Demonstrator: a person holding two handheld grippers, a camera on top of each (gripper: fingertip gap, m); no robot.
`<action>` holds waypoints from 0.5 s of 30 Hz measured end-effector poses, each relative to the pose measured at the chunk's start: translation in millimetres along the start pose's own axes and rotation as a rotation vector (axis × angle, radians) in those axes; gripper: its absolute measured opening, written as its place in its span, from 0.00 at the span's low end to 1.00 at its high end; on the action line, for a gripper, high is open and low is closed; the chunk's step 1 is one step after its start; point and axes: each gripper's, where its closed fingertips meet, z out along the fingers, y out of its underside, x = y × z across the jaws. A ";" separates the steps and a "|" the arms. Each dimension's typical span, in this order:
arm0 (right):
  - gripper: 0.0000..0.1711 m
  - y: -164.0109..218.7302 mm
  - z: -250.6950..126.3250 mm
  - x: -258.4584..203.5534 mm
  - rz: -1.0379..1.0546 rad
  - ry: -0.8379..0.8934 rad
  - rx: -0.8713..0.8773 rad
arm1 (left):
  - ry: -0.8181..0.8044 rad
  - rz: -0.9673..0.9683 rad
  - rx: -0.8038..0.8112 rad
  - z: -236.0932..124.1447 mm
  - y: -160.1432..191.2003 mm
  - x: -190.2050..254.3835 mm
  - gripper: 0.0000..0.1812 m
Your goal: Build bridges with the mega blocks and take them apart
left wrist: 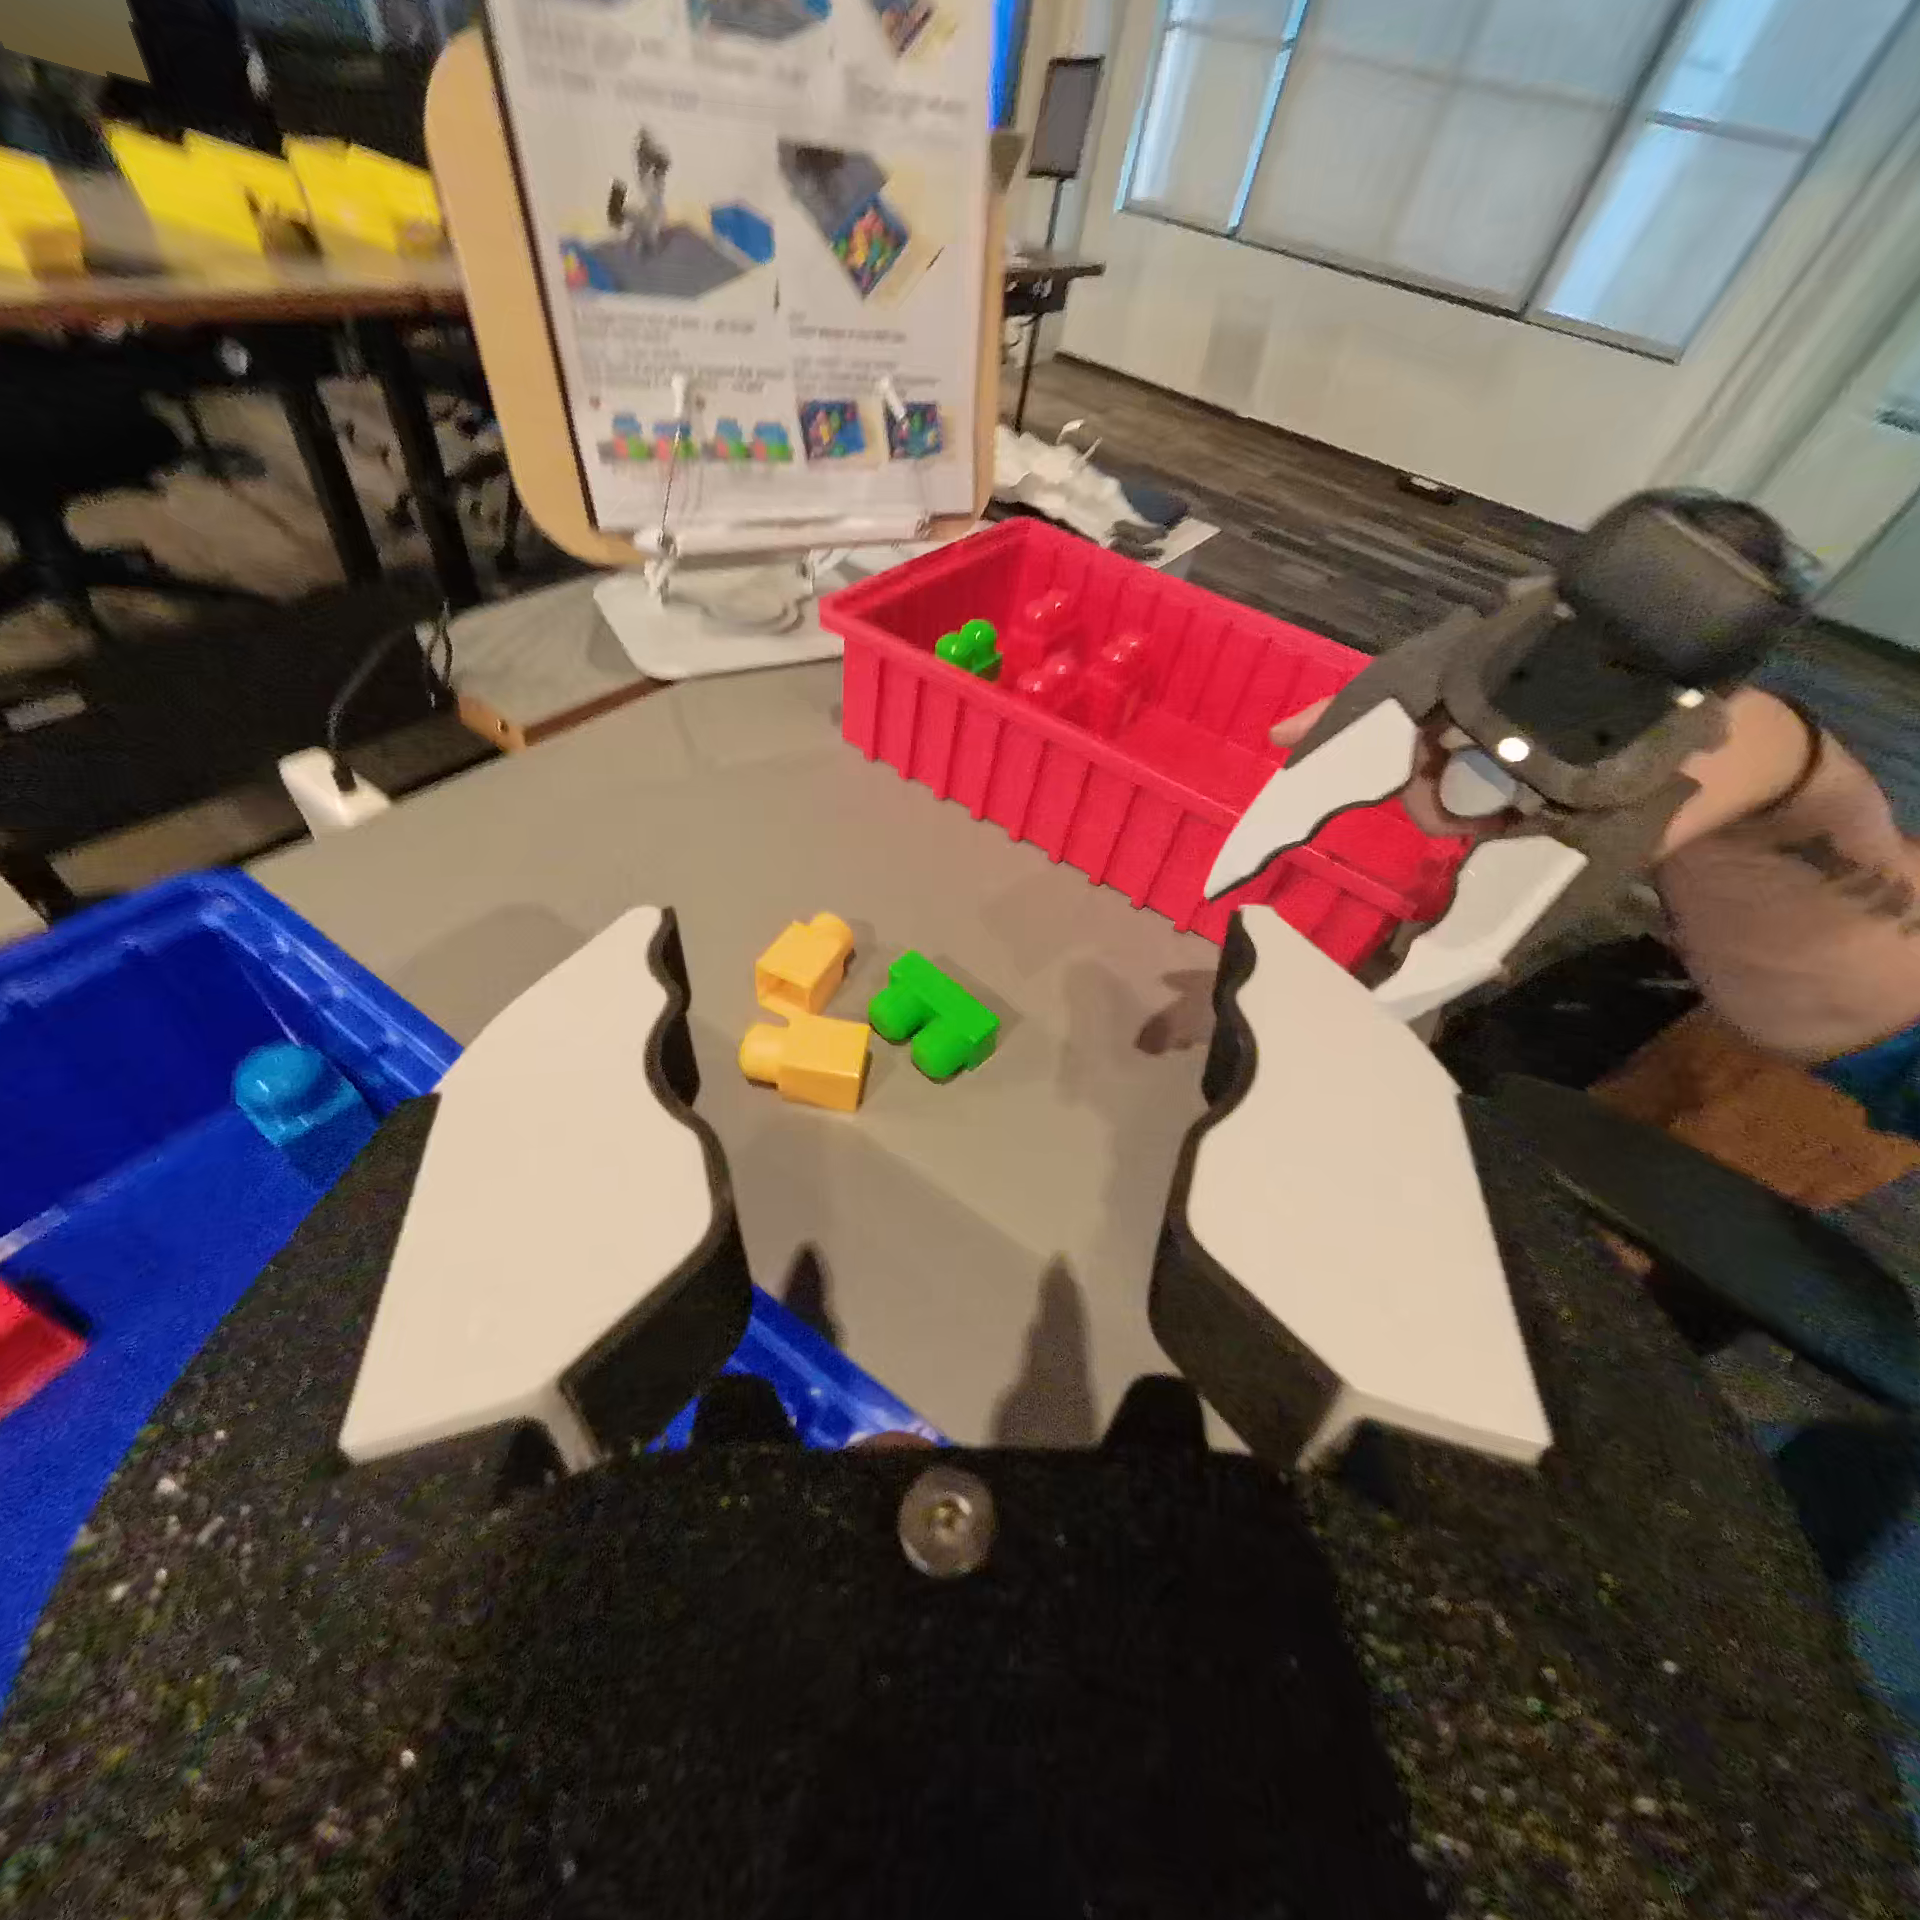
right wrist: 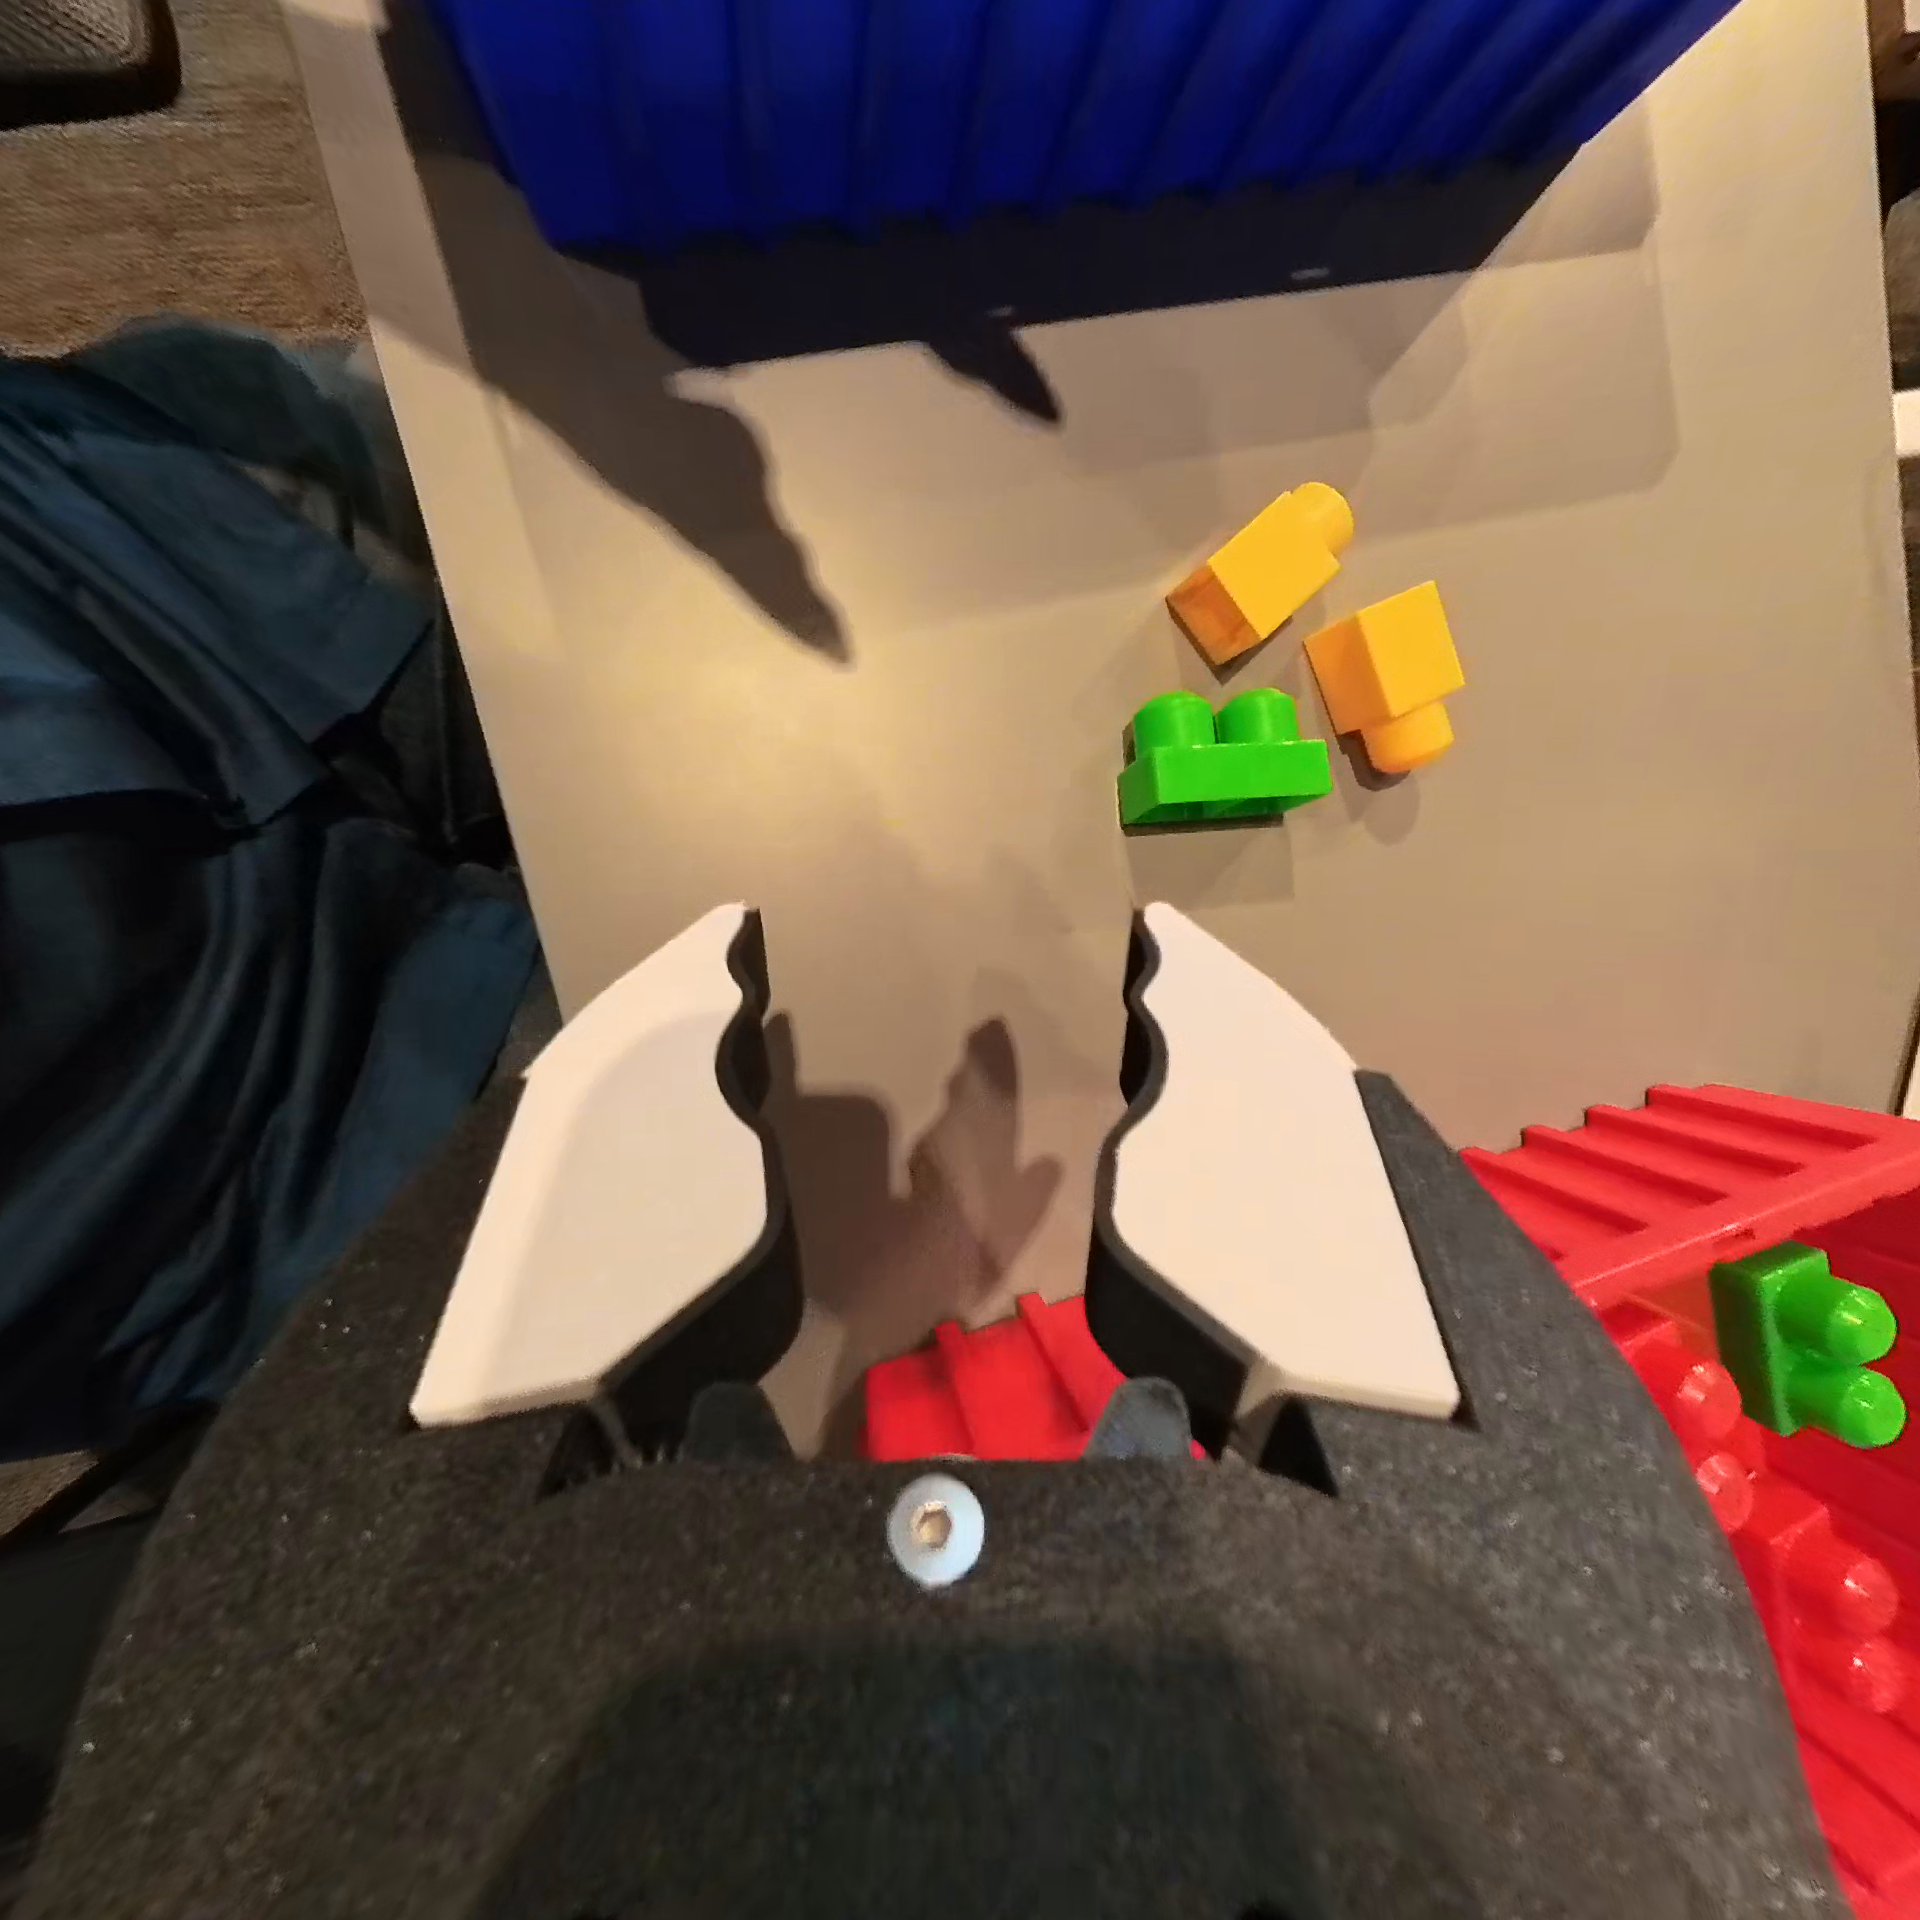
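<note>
Three loose mega blocks are seen lying on the grey worktop (left wrist: 644, 831), clustered close together. Two are yellow single-stud blocks tipped on their sides: the farther yellow block (left wrist: 805, 961) is shown with its hollow underside open to view, and the nearer yellow block (left wrist: 808, 1058) is laid just beside it, stud pointing away from the green one. A green two-stud block (left wrist: 932, 1013), also on its side, is found just beside both yellows; whether it touches them cannot be told.

The left gripper (left wrist: 951, 1023) is held above the worktop with its jaws spread wide and nothing between them; the three blocks are seen just beyond the jaw tips, within the gap. A blue bin (left wrist: 156, 1195) is placed beside the left jaw, with a light blue block (left wrist: 293, 1086) inside it. A red bin (left wrist: 1049, 769) is set beyond the right jaw, and a second green block (left wrist: 971, 649) and some red blocks (left wrist: 1070, 665) are held in it.

The right gripper (right wrist: 945, 956) is likewise kept apart at the jaws, moderately wide and empty, over the edge of the red bin; the block cluster is found ahead of the right jaw and off to its side, well apart from it
</note>
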 end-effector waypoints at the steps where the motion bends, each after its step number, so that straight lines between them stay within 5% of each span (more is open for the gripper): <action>1: 0.39 2.1 0.0 0.7 0.003 0.002 -0.003 | -0.025 -0.048 -0.021 10.3 5.9 -1.0 0.51; 7: 0.39 9.1 -13.3 4.4 0.015 0.023 0.040 | -0.255 -0.197 -0.210 83.6 49.9 -15.7 0.44; 15: 0.39 25.4 -25.2 0.8 -0.009 0.058 0.066 | -0.385 -0.315 -0.727 147.3 121.5 -47.7 0.39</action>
